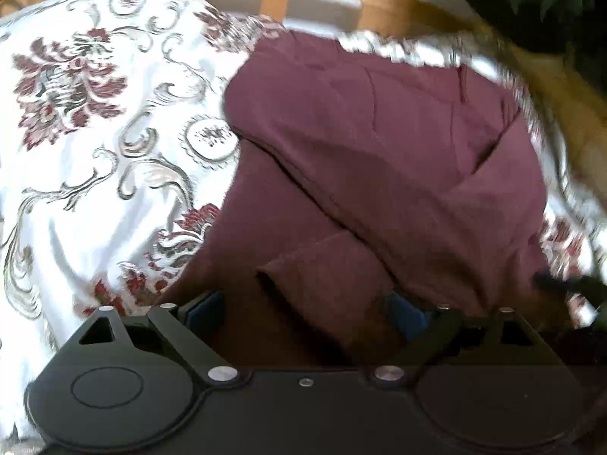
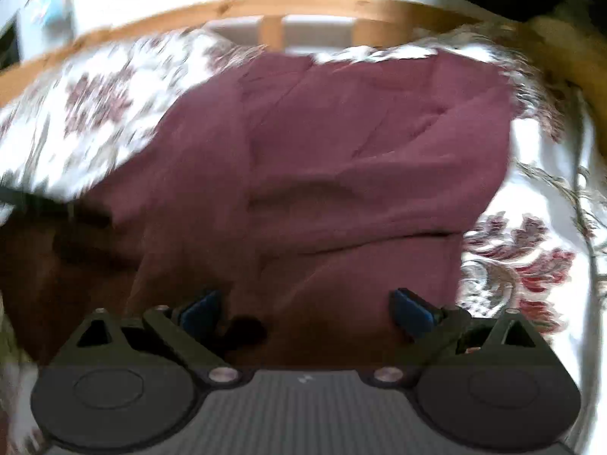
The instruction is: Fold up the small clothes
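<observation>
The maroon knit garment (image 1: 379, 151) lies spread over the white floral-patterned bedspread (image 1: 95, 132), filling the centre and right of the left wrist frame and the centre of the right wrist frame (image 2: 341, 170). It is partly folded already: one layer lies diagonally across the body, and a sleeve cuff (image 1: 303, 265) rests in the lower middle of the left view, just ahead of the left claw (image 1: 307, 313).

The left claw's blue pads stand apart with cloth between and beneath them; nothing is clamped. The right claw (image 2: 307, 311) is likewise spread wide over the near edge of the garment, gripping nothing.

In my judgement the step in hand is taking hold of the near hem to carry it over. To do it well, each claw should come down on the edge itself, not the middle of a layer, pinch both thicknesses together, and lift evenly so the fold line stays straight; the loose cuff should be tucked in first, or it will poke out of the finished fold.

Much is hard to read. The right wrist picture is smeared by motion, so seams and layer edges blur. The near hem is hidden under both claw bodies at the bottom of each frame. A dark shape (image 1: 569, 288) at the right edge of the left view cannot be identified. Beyond the bed, a pale wooden slatted frame (image 2: 273, 11) curves across the top
</observation>
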Motion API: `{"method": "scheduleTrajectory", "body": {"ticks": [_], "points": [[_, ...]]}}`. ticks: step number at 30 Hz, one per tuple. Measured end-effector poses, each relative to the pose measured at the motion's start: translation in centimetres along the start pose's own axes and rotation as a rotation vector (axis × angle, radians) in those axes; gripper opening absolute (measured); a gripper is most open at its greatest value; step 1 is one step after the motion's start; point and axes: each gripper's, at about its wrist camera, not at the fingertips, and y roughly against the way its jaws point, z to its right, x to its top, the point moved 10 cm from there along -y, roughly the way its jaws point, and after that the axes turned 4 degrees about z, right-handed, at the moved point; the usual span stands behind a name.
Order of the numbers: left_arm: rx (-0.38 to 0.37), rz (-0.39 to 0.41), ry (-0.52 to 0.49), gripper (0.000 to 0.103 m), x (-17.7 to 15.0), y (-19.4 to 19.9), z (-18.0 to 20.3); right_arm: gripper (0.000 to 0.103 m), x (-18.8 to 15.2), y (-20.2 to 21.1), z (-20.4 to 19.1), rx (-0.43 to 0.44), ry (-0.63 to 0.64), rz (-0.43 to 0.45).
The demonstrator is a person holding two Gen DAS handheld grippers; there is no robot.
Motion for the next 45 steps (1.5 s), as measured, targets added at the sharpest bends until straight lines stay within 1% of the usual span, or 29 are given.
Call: {"method": "scheduleTrajectory", "body": {"ticks": [2,4,7,8,10,12,14,15,17,18,19,21,23,26,28,31,35,39,41,42,45], "points": [[-0.005,0.027,0.035,0.094,0.4,0.9,-0.6,0.099,0.1,0.4,-1.4,-0.011,0.096,0.011],[-0.006,0.051,0.061,0.094,0.7,1.9,-1.3,0.099,0.2,0.8,-2.2,-0.009,0.156,0.016],[0.004,0.082,0.080,0.095,1.4,2.8,-2.2,0.098,0.2,1.6,-2.8,-0.007,0.187,0.018],[0.003,0.091,0.085,0.096,1.6,3.0,-2.3,0.098,0.5,2.1,-2.9,-0.012,0.186,0.030],[-0.012,0.102,0.086,0.096,2.1,3.0,-2.2,0.098,1.3,3.3,-2.3,-0.026,0.151,0.087],[-0.038,0.106,0.075,0.096,2.8,2.5,-1.5,0.098,2.3,4.0,-1.8,-0.014,0.087,0.142],[-0.075,0.111,0.055,0.097,3.7,1.6,-0.2,0.098,2.7,4.2,-1.5,-0.007,0.025,0.180],[-0.094,0.112,0.047,0.098,4.1,1.1,0.5,0.098,2.7,4.0,-1.4,-0.016,0.012,0.190],[-0.134,0.108,0.053,0.098,4.8,-0.3,1.9,0.098,2.7,3.2,-1.6,-0.062,0.020,0.196],[-0.150,0.103,0.066,0.099,5.2,-1.1,2.4,0.098,2.4,2.6,-2.0,-0.076,0.036,0.183],[-0.152,0.099,0.079,0.100,5.4,-1.8,2.9,0.098,2.0,1.9,-2.6,-0.070,0.058,0.155],[-0.120,0.064,0.088,0.099,5.6,-3.8,3.3,0.096,1.4,1.2,-3.6,-0.030,0.089,0.119],[-0.061,0.003,0.077,0.098,5.1,-5.3,3.2,0.096,0.5,1.1,-4.4,0.013,0.130,0.073],[-0.003,-0.054,0.057,0.097,3.5,-5.7,1.9,0.096,-0.1,1.4,-4.9,0.037,0.163,0.050],[0.019,-0.052,0.026,0.097,2.4,-5.2,0.7,0.096,-0.1,1.4,-4.6,0.045,0.167,0.033],[0.028,-0.035,-0.024,0.097,1.3,-4.0,-0.3,0.096,-0.2,1.5,-4.4,0.053,0.162,0.015],[0.028,-0.028,-0.006,0.097,1.1,-2.6,-1.0,0.101,0.0,2.4,-3.9,0.052,0.188,0.003],[-0.019,0.022,0.058,0.097,0.9,0.1,-1.9,0.102,0.7,4.6,-2.3,-0.023,0.228,0.039],[-0.040,0.053,0.067,0.099,0.6,1.8,-2.3,0.102,1.2,5.6,-1.3,-0.056,0.224,0.052],[-0.047,0.073,0.058,0.100,0.5,2.9,-2.6,0.102,1.4,6.0,-0.7,-0.070,0.221,0.054],[-0.062,0.131,-0.011,0.102,-0.2,5.9,-3.0,0.102,1.6,7.9,0.7,-0.111,0.208,0.056]]}}
